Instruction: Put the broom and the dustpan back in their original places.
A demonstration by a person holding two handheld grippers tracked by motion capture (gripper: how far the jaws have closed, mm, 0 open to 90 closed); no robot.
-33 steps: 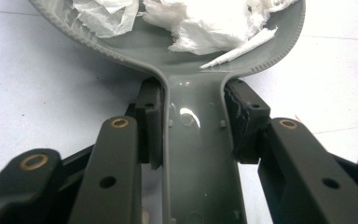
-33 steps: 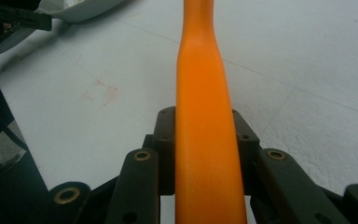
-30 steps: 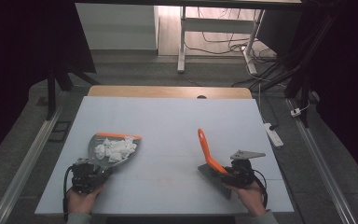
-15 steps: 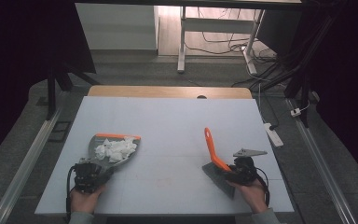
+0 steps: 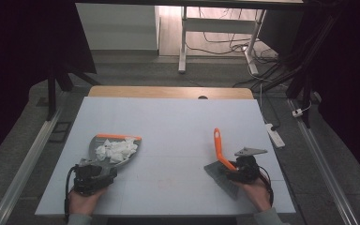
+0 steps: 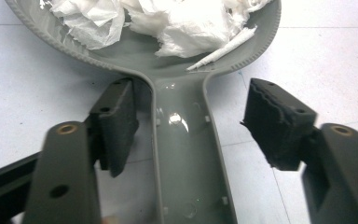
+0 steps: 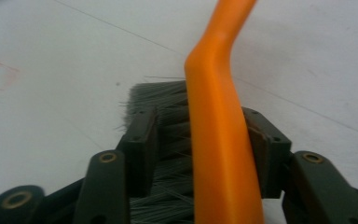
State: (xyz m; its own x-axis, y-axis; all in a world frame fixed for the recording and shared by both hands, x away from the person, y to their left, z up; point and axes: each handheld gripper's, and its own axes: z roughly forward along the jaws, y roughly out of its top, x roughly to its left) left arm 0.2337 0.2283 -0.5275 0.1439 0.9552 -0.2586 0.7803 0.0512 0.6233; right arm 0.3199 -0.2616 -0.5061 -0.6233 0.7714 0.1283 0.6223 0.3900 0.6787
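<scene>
Basically the sweep-up looks done, judging by how things lie. High view: crumpled white paper (image 5: pixel 116 150) sits heaped in the grey dustpan (image 5: pixel 99 144) w/ orange front lip, on the left of the pale table (image 5: pixel 168 122); no scraps show loose on the surface. The left gripper (image 5: pixel 104 168) sits at the pan's handle end, the right gripper (image 5: pixel 225 169) at the brush (image 5: pixel 219 151), whose orange handle runs up and away while the grey bristle head lies flat on the table. What's left, I'd judge: letting go and backing the hands off. Left gripper view: jaws have just been opening, pads now stand clear either side of the dustpan handle (image 6: pixel 186 154), not touching it. The handle is a glossy grey plastic channel w/ raised edges; the pan flares wide w/ a ribbed rim. Paper (image 6: pixel 168 23) is soft, wrinkled tissue, one bit twisted into a thin roll. Right gripper view: jaws have just been opening too; the brush handle (image 7: pixel 219 130) runs between them, smooth matte orange plastic w/ a bend, resting near the right pad, the left pad clear of it. Fine dark grey bristles (image 7: pixel 161 100) splay out under it onto the table.
</scene>
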